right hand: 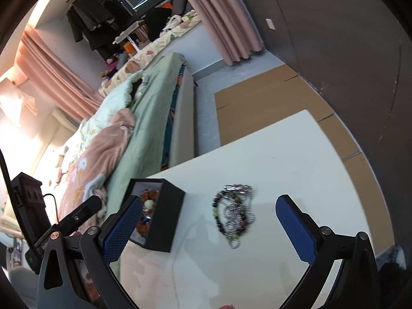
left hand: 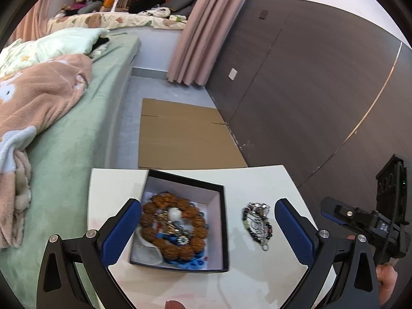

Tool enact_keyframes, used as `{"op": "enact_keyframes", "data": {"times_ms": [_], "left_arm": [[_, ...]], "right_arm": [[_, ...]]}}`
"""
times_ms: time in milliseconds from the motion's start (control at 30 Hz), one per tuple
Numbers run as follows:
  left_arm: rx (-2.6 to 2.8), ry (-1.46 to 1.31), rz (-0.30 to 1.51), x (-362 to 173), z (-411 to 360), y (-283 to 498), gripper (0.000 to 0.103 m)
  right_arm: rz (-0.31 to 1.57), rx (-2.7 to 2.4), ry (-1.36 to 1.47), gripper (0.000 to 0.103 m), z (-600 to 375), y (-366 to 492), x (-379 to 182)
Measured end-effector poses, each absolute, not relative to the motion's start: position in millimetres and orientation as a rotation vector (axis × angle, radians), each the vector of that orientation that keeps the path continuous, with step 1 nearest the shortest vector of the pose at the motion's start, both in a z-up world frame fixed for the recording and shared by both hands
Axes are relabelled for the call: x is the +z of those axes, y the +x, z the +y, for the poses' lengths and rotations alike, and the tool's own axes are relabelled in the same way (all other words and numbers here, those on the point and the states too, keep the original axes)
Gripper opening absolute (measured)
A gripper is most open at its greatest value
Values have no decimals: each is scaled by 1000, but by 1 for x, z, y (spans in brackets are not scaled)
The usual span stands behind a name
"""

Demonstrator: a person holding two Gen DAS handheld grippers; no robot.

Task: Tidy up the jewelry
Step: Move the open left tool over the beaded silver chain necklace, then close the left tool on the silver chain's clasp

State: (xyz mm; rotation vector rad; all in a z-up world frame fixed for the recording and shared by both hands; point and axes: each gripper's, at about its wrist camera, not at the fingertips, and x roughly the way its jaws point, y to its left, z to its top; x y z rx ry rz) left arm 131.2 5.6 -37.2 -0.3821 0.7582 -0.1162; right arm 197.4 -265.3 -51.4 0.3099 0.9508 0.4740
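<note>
A black open box (left hand: 223,229) stands on a white table (left hand: 270,180). In it lie a brown bead bracelet (left hand: 175,228), blue beads and other small jewelry. A tangle of dark beads and silver chain (left hand: 257,222) lies on the table right of the box; it also shows in the right wrist view (right hand: 233,213). My left gripper (left hand: 207,221) is open and empty, spread over the box. My right gripper (right hand: 208,220) is open and empty above the tangle, with the box (right hand: 164,219) at its left finger. The right gripper's body (left hand: 365,216) shows at the right of the left wrist view.
A bed with green sheet (left hand: 77,134) and pink blanket (left hand: 33,97) runs along the table's left side. Flat cardboard (left hand: 185,134) lies on the floor beyond the table. A dark panel wall (left hand: 322,90) stands to the right, pink curtains (left hand: 200,25) behind.
</note>
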Motion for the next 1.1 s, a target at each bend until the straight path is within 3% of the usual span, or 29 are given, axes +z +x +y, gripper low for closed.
{"op": "enact_keyframes", "data": {"times_ms": [367,633,833,1100], "left_arm": [[-151,-286,789,-35,-34,141,100],[-215,-222,859,-36,-70,160,69],[-237,-179,935,-42,-99,180,57],[-236,-66,1032,-60,-138,206,50]], "right_arm": [[980,386,359,102,-297,208,-62],[1049,354,402,89,-315,213,-73],[1064,302,437,84,-340,215,-77],[1049,200,476,84,-378,217,-74]]}}
